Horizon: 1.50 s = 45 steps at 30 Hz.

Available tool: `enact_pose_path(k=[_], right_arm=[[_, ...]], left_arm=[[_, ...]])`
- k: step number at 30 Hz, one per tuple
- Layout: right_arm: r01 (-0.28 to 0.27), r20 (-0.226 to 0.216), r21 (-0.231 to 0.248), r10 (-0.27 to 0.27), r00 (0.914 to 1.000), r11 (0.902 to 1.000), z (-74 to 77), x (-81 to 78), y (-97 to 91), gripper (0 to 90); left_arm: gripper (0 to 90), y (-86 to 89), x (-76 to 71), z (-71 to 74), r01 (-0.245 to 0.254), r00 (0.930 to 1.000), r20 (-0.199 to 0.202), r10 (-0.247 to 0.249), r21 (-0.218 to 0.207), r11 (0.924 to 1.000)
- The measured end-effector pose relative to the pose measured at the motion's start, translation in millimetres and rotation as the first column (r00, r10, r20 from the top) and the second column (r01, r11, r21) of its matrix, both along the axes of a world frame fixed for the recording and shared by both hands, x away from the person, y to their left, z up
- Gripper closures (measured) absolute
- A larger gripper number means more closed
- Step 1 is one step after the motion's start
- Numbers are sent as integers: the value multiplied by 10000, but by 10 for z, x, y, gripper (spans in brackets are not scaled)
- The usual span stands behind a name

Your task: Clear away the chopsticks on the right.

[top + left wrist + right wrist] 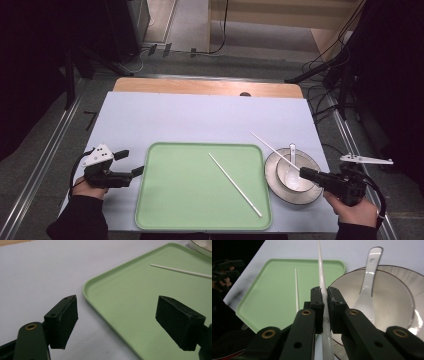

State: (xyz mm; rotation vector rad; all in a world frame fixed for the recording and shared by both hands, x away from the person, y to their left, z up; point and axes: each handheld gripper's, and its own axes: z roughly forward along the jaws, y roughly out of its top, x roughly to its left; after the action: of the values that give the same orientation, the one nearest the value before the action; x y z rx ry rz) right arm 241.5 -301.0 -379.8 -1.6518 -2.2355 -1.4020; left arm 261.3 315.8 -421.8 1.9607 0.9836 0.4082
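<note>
Chopstick (321,277) clamped near its thick end between the closed pads of the right gripper (325,293), held above the bowl (280,172), beside the green tray (165,200) where its mate (235,185) already lies. So thin a stick may pivot or slip in the pads, and its long free tip could knock the spoon (368,280) resting in the bowl. Left gripper (117,322) waits open at the tray's left rim, holding nothing.

Grey floor (200,65), dark surroundings, wooden furniture (280,12)
</note>
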Motion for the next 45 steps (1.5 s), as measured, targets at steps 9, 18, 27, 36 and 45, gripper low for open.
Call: enact_pose_path(k=[9, 18, 27, 36, 45], right_arm=[[-509, -7, -156, 509, 9987, 9986, -20, 17, 212, 847], [-821, -103, -314, 819, 9966, 9961, -90, 18, 388, 847], [-1259, -380, -656, 1237, 9916, 9899, -190, 64, 613, 846], [-1466, -544, -776, 1426, 9883, 9862, -262, 121, 736, 846], [-1604, -749, -1007, 1533, 9853, 9819, -345, 162, 825, 846]], left_arm=[[181, 3, 0, 1, 15, 10000, 15, -15, -4, 10000], [181, 0, -1, 1, 14, 10000, 16, -14, 3, 10000], [181, -2, -2, 2, 28, 10000, 15, -28, -3, 10000], [181, -5, 0, 0, 43, 10000, -1, -43, 7, 10000], [181, -7, 1, -1, 70, 10000, -7, -70, 18, 10000]])
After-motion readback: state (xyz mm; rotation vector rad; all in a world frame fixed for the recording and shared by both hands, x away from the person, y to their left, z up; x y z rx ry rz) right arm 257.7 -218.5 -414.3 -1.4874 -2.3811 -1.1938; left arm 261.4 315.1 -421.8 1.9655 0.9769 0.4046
